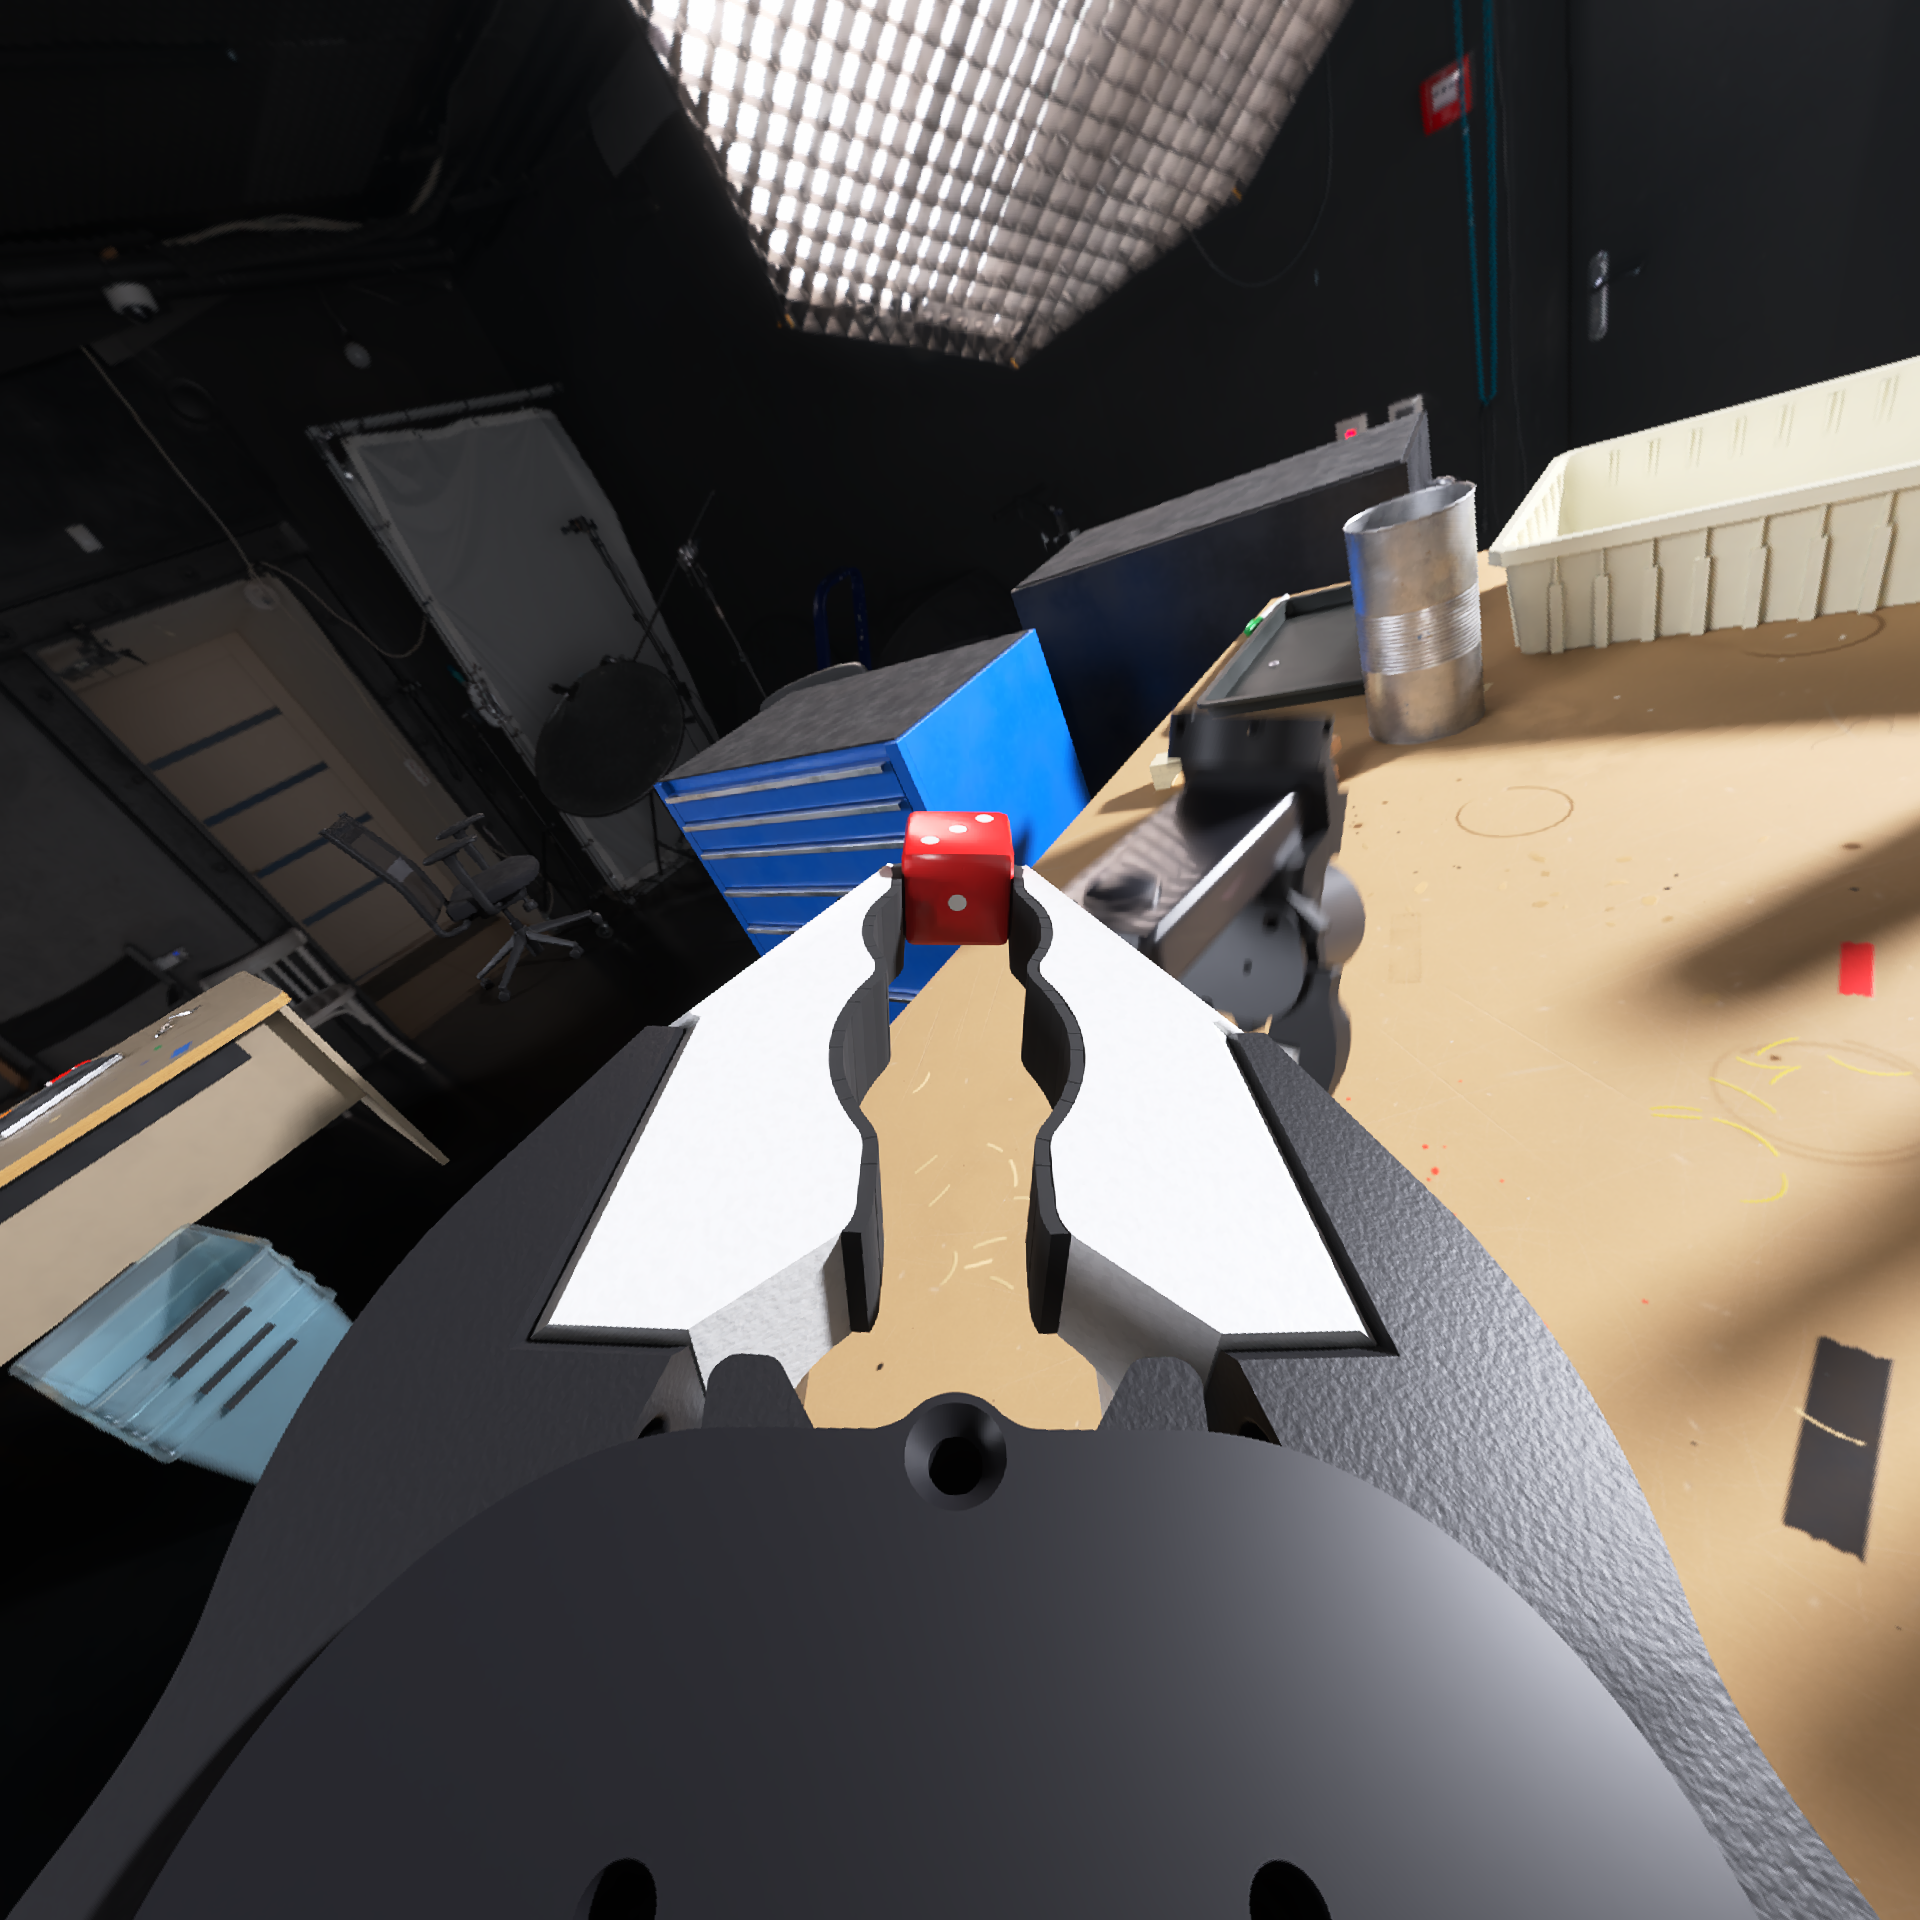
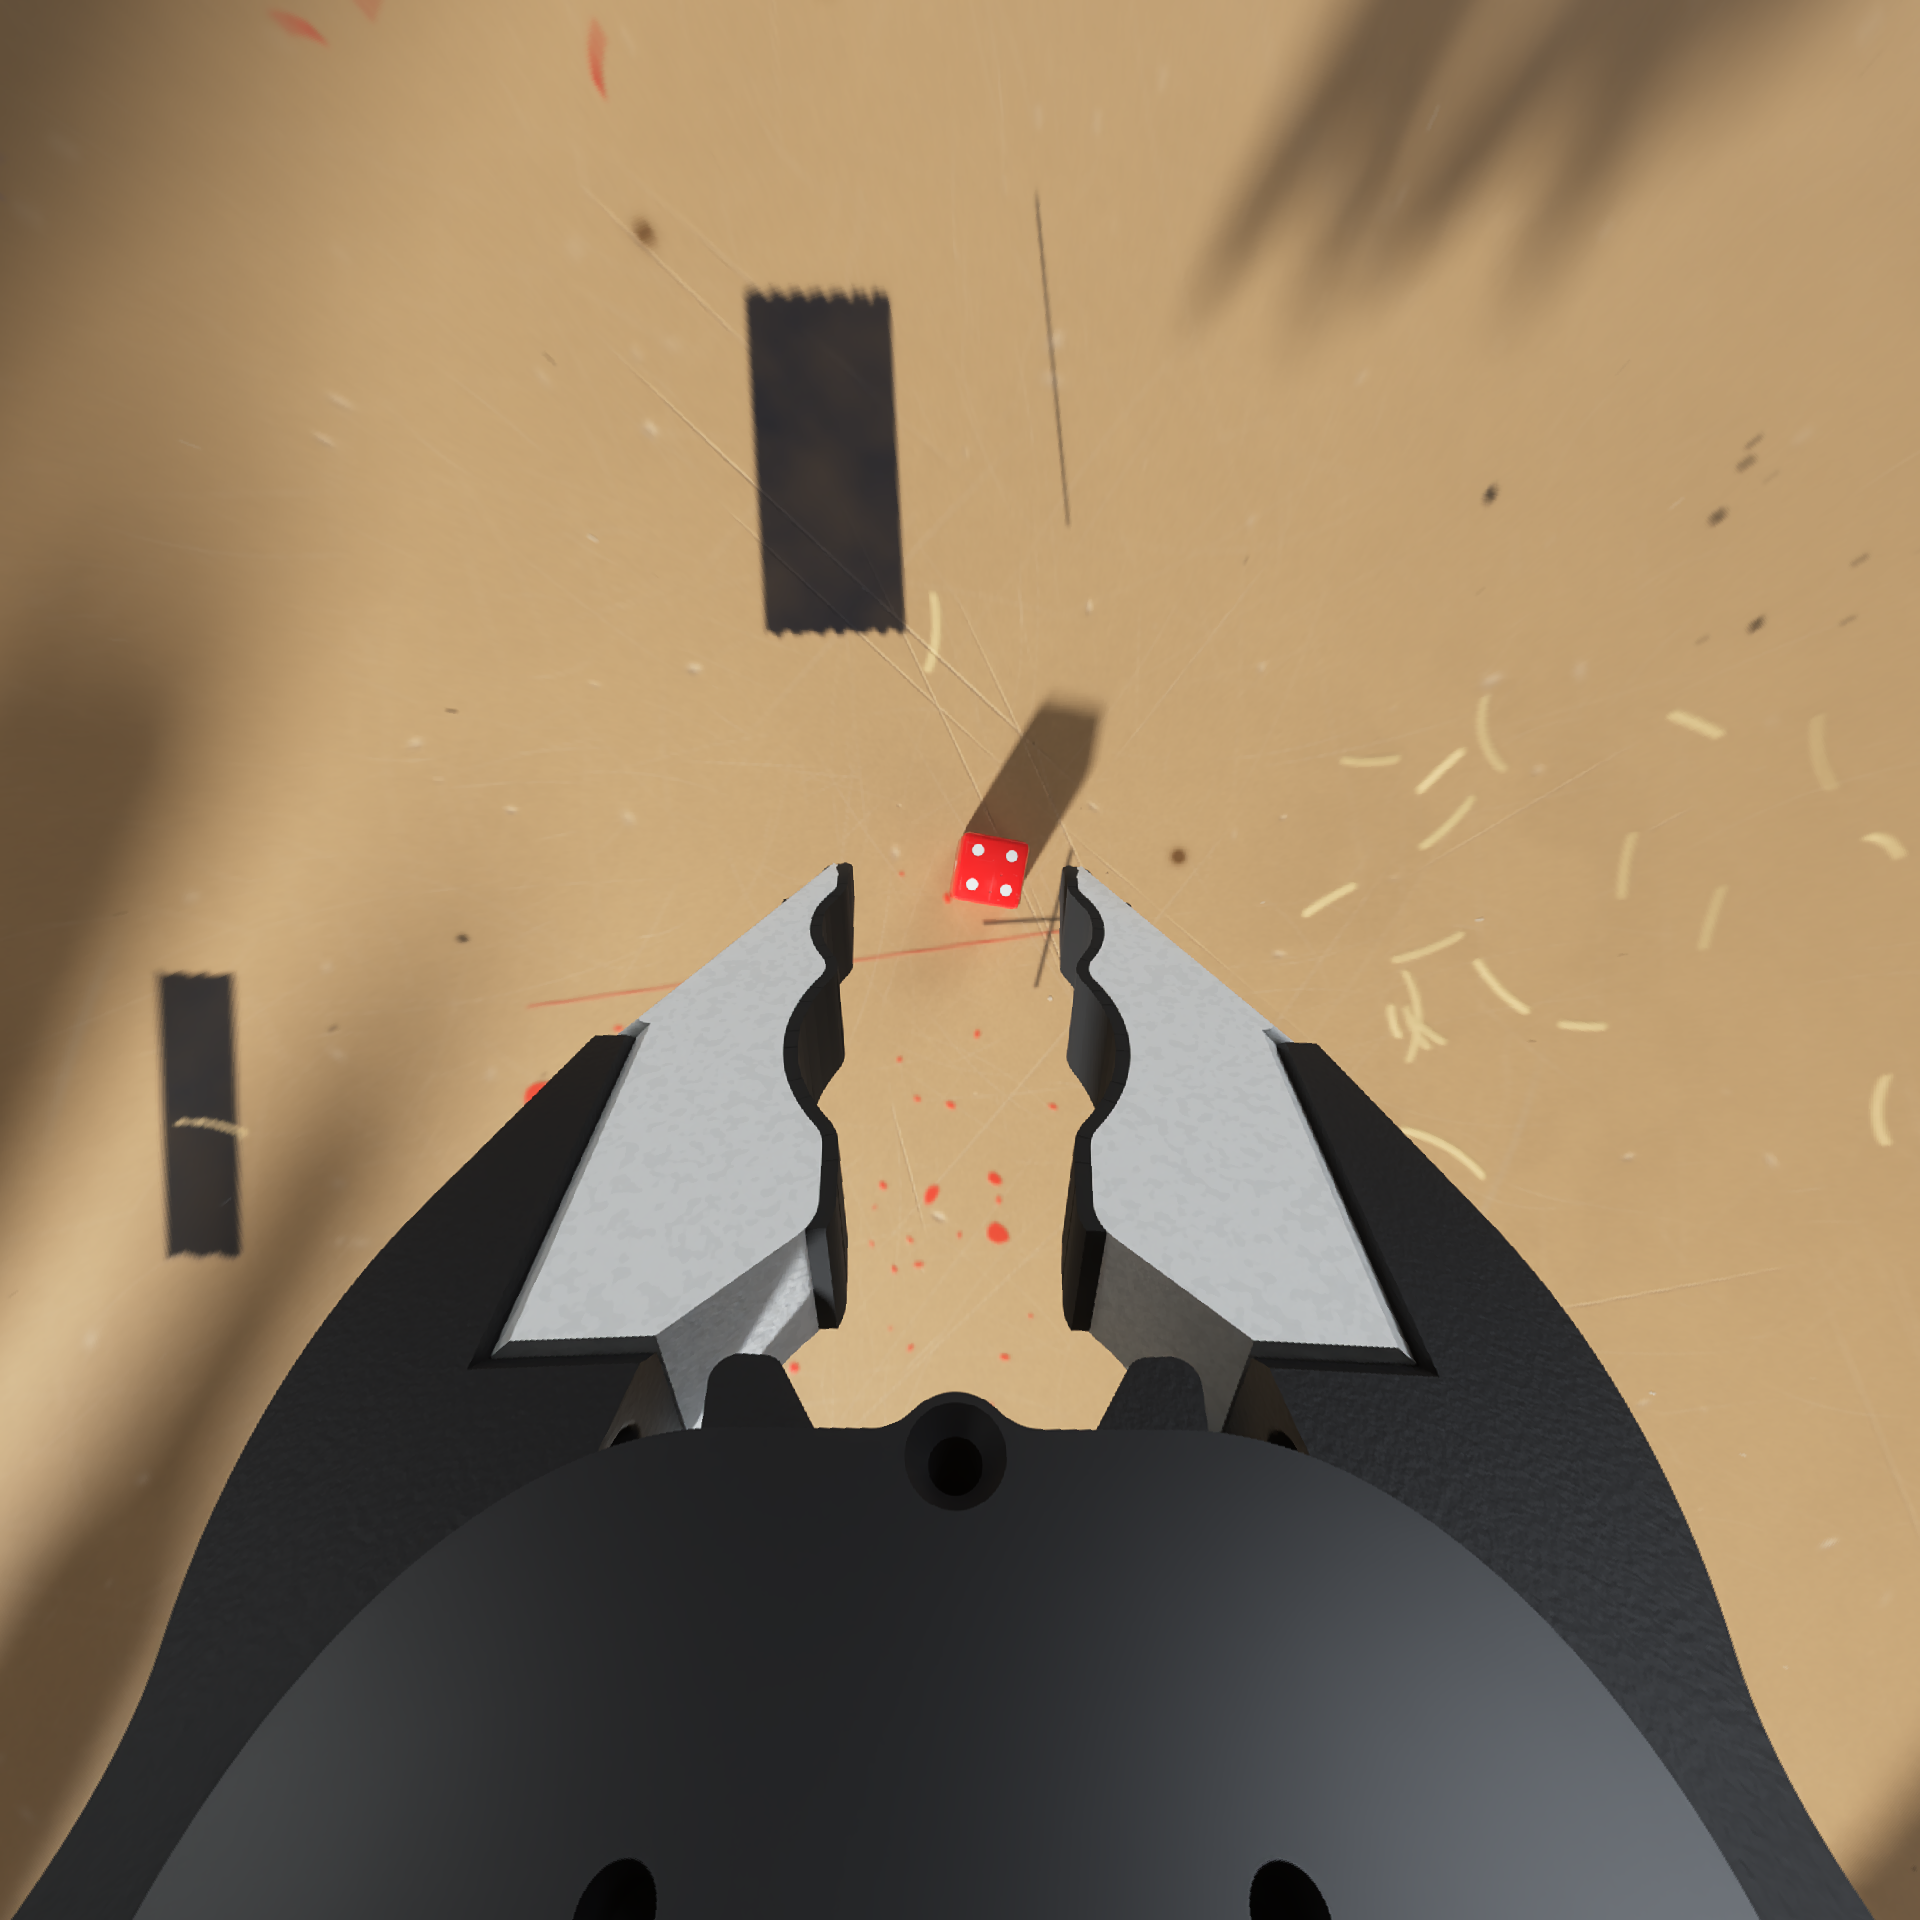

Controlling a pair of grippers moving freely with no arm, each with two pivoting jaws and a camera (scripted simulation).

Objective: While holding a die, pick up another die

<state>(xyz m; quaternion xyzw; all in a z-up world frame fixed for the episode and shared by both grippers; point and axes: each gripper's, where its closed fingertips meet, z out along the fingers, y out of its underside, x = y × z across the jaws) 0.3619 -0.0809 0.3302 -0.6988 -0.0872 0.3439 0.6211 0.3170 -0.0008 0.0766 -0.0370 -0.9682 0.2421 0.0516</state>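
Observation:
In the left wrist view my left gripper (image 1: 957, 883) is shut on a red die (image 1: 957, 879) with white pips, pinched between its fingertips and held above the tan table (image 1: 1558, 1039). In the right wrist view my right gripper (image 2: 957, 883) is open and points down at the table (image 2: 416, 727). A second red die (image 2: 990, 871) lies on the table just beyond the fingertips, a little right of the middle of the gap, touching neither finger. The right gripper (image 1: 1257, 914) also shows blurred in the left wrist view, beyond the left gripper's right finger.
A metal can (image 1: 1418, 613), a dark tray (image 1: 1288, 655) and a cream plastic bin (image 1: 1725, 520) stand at the table's far side. Black tape strips (image 2: 826, 462) (image 2: 200, 1112) lie flat on the table. A blue drawer cabinet (image 1: 862, 800) stands past the table's edge.

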